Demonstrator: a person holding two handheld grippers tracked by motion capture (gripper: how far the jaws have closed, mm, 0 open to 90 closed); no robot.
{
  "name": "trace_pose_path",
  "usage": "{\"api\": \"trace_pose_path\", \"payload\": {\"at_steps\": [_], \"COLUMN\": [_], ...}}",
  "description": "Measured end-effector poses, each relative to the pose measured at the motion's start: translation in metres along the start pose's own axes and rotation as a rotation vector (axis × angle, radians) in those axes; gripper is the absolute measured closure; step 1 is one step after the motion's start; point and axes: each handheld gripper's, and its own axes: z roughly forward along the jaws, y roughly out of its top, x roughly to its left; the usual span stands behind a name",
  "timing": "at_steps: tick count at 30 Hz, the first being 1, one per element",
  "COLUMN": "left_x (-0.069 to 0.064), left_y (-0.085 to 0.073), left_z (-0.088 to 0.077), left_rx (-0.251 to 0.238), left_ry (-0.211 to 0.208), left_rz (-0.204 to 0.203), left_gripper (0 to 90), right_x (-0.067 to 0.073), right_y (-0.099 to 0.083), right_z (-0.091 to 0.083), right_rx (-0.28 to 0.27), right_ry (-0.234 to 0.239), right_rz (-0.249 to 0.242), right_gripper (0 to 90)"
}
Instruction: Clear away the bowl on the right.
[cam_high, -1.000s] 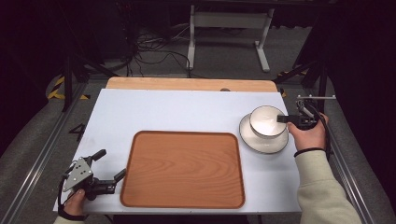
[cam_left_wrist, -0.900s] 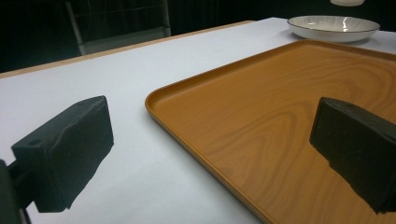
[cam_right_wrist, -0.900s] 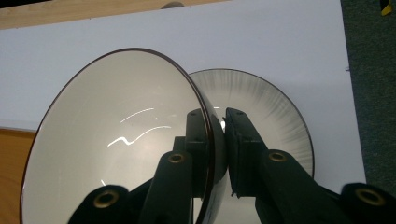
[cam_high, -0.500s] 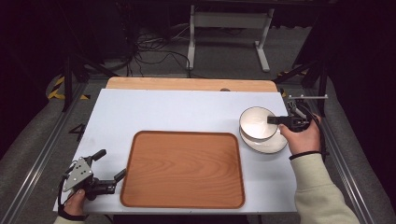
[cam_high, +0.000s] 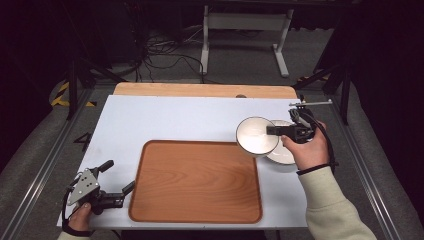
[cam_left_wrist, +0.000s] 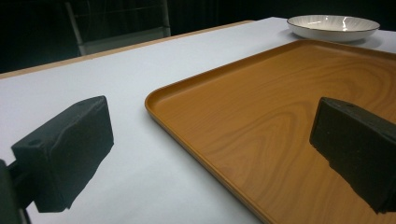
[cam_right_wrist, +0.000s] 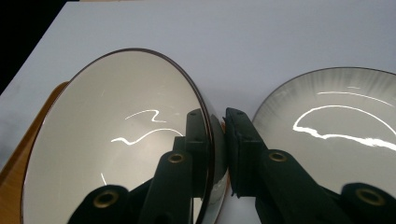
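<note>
We've got the right gripper (cam_high: 274, 131) pinching the bowl (cam_high: 256, 135) rim, lifted just past the plate (cam_high: 286, 152); keep it level onto the tray (cam_high: 195, 182). Left gripper (cam_high: 120, 189) sits wide open, empty.

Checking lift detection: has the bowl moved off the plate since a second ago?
Yes. The bowl, clamped by the right gripper, has shifted left off the plate, toward the tray.

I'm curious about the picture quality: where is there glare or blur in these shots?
Right gripper view: white streaks of glare on the glossy white bowl and white plate. Left gripper view: the near black gripper looks soft, the wooden tray sharper. High view: dark surroundings, evenly lit table.
</note>
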Motion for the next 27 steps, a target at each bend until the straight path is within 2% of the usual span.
{"api": "trace_pose_path", "payload": {"at_steps": [9, 15, 17, 27], "left_x": [0.0, 0.0, 0.0, 0.0], "left_y": [0.0, 0.0, 0.0, 0.0], "left_z": [0.0, 0.0, 0.0, 0.0], "left_rx": [0.0, 0.0, -0.001, -0.004], "left_ry": [0.0, 0.0, 0.0, 0.001], "left_rz": [0.0, 0.0, 0.0, 0.0], "left_gripper": [0.2, 0.2, 0.2, 0.2], "right_x": [0.035, 0.053, 0.06, 0.084], "right_y": [0.001, -0.001, -0.002, -0.003], "right_z": [0.008, 0.01, 0.012, 0.019], "right_rx": [0.026, 0.037, 0.043, 0.055], "right_ry": [0.056, 0.132, 0.145, 0.208], "right_rz": [-0.054, -0.062, -0.072, -0.098], "right_gripper": [80.4, 80.4, 80.3, 80.2]}}
